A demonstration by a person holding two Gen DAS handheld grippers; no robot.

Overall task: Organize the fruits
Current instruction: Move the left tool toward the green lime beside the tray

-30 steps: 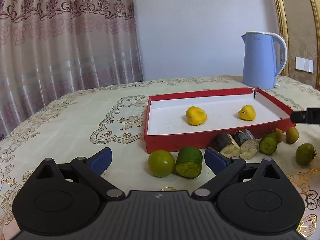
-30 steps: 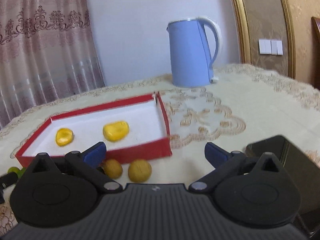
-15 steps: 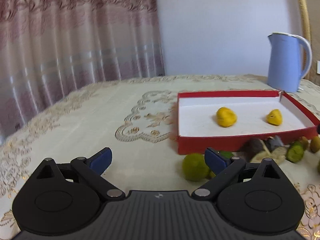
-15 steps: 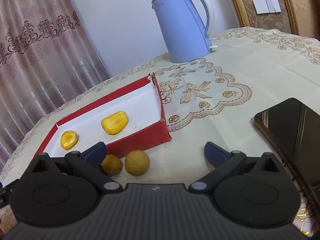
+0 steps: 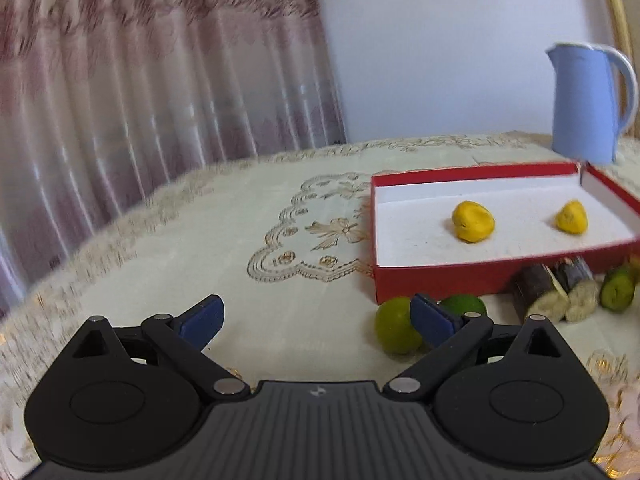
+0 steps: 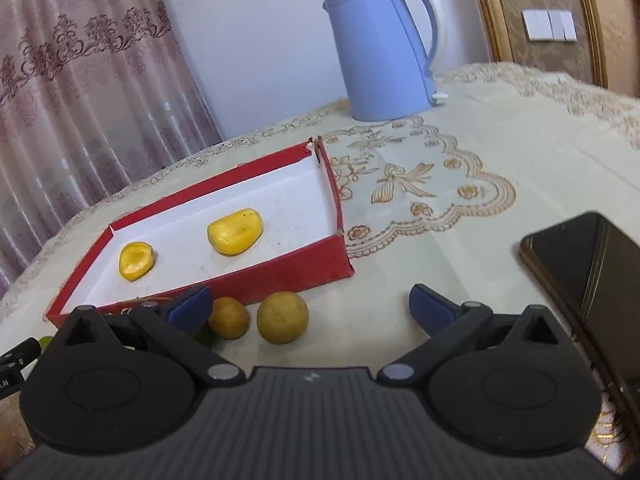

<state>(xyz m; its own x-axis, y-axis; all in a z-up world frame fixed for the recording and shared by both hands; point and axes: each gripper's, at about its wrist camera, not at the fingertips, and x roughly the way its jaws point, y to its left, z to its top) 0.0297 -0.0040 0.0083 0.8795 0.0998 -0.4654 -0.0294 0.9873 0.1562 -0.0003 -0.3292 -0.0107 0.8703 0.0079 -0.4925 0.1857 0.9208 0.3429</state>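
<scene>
My left hand-held gripper (image 5: 316, 316) open | right hand-held gripper (image 6: 308, 306) open | two bumpy yellow fruits (image 6: 235, 231) in red cardboard box (image 6: 280, 270) | round smooth lime (image 5: 394, 330) on tabletop (image 5: 240, 240)

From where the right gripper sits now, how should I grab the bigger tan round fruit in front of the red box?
Take the tan round fruit across its widest middle, coming down from above with the open right gripper. It is near-spherical, the smaller fruit sits close on one side and the red box wall behind.
</scene>
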